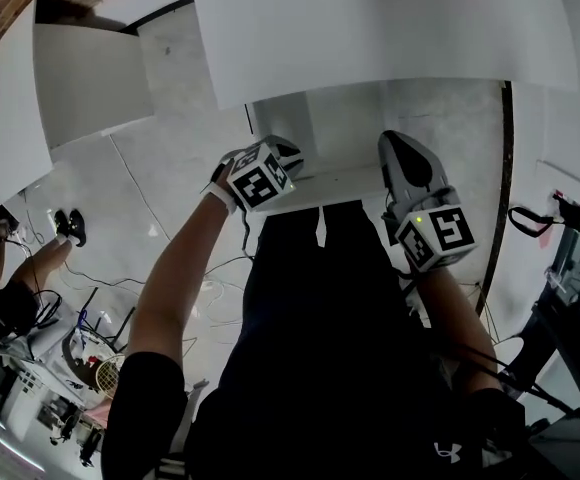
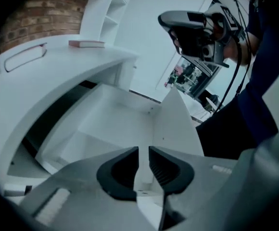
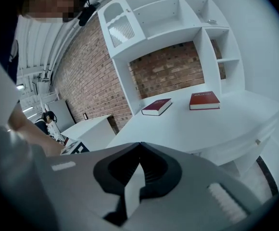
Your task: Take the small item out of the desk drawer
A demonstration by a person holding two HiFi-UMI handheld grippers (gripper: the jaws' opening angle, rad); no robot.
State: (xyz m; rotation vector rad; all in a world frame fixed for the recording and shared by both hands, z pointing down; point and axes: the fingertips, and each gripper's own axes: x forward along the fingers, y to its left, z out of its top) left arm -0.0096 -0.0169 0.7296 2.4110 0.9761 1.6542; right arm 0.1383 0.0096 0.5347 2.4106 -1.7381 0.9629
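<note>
Two risks, I judge: the left gripper (image 2: pixel 144 149), jaws a little apart and empty over the open drawer (image 2: pixel 115 129), may grope blindly since the small item shows in no view, and the right gripper (image 3: pixel 140 144), closed on nothing, could bump the desk (image 3: pixel 202 124)

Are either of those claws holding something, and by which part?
Nothing is held. The left gripper has its jaws slightly apart and empty, facing the open drawer; the right gripper has its jaws together with nothing between them.
</note>
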